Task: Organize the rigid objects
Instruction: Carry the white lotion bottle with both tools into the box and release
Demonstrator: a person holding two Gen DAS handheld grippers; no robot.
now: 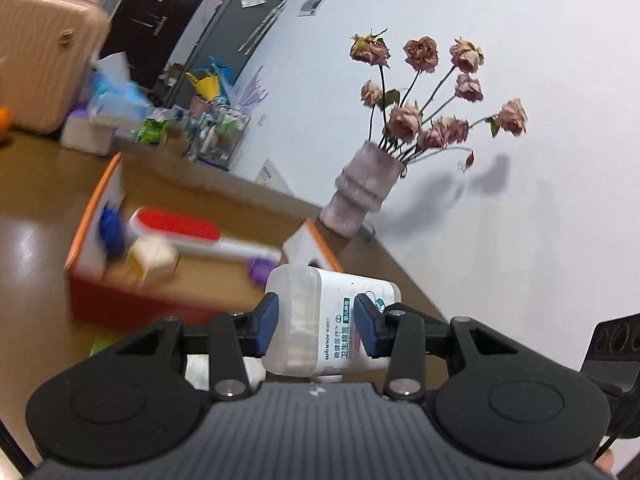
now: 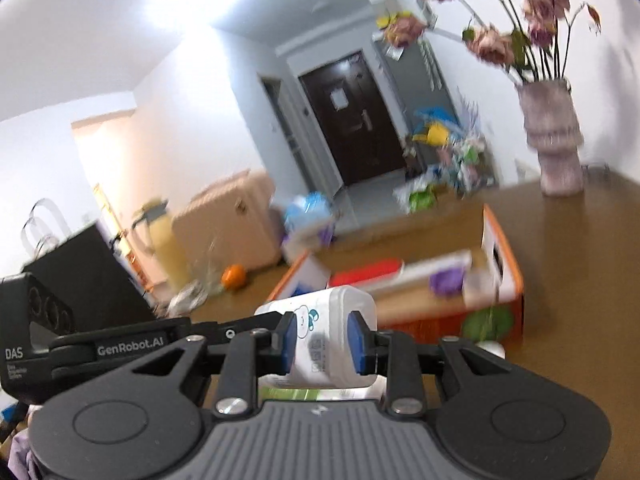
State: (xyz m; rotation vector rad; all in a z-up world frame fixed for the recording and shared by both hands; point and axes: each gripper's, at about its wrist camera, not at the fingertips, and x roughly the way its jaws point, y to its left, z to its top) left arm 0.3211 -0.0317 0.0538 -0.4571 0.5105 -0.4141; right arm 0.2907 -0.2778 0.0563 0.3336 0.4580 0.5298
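Both grippers clamp one cotton-swab box (image 1: 320, 320), held in the air above the near part of the counter (image 1: 36, 216): the left gripper (image 1: 316, 326) has its blue fingers (image 1: 266, 322) pressed on its sides, and the right gripper (image 2: 322, 342) grips it likewise. Just beyond lies the orange-rimmed carton (image 2: 508, 256), holding a red-and-white brush (image 1: 180, 230) and a purple piece (image 2: 446, 282). A vase of dried roses (image 1: 360, 192) stands at the counter's far edge against the wall. Bare counter shows to the carton's left.

We see a ribbed vase (image 1: 362, 188) of dried roses (image 1: 420, 54) standing on the brown worktop (image 1: 36, 216) by the wall. Beyond it a pink suitcase (image 1: 44, 52) stands near a dark door (image 2: 352, 120).
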